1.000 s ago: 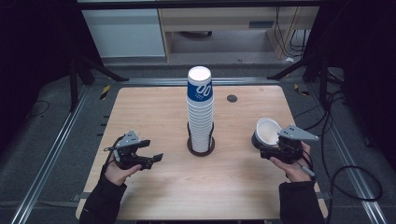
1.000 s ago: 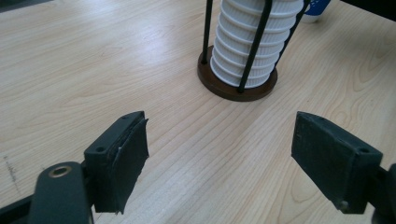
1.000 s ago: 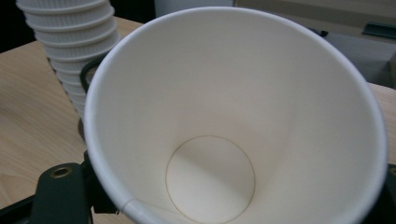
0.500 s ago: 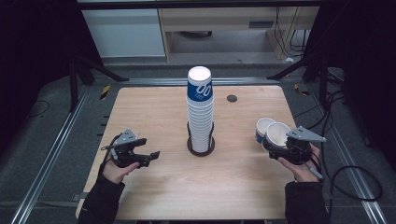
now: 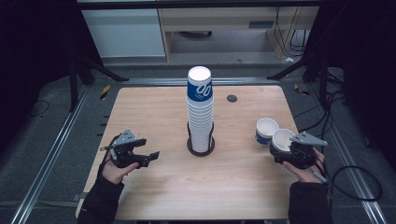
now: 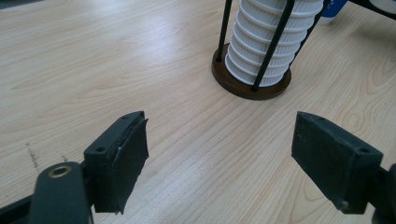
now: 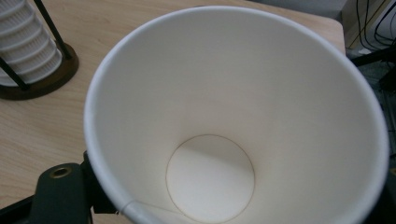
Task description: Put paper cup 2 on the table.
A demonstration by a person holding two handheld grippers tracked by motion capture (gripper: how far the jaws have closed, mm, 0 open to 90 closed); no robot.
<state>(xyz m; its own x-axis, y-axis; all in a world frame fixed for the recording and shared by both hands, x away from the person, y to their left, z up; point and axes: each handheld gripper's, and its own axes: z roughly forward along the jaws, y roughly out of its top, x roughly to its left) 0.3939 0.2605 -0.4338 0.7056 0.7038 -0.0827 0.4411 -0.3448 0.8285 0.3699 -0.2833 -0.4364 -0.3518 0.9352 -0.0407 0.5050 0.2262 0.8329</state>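
Observation:
A tall stack of white paper cups (image 5: pixel 200 112), the top one blue-banded, stands upside down in a dark wire holder (image 5: pixel 201 145) at the table's middle. My right gripper (image 5: pixel 284 150) is shut on a single white paper cup (image 5: pixel 281 139) at the right side, mouth facing up toward the camera. The right gripper view looks straight into this cup (image 7: pixel 233 116). Another white and blue cup (image 5: pixel 266 130) stands on the table just left of it. My left gripper (image 5: pixel 142 157) hovers open at the left, nothing between its jaws (image 6: pixel 226 158), aimed at the stack (image 6: pixel 271 42).
The wooden table (image 5: pixel 154 107) has a small dark grommet (image 5: pixel 232 98) behind the stack. Metal rails and cables run along both sides on the floor. The holder's base (image 7: pixel 51 79) lies left of the held cup.
My right gripper has carried its cup to the right and lower toward the table, uncovering the second cup beside it. The left gripper has stayed put.

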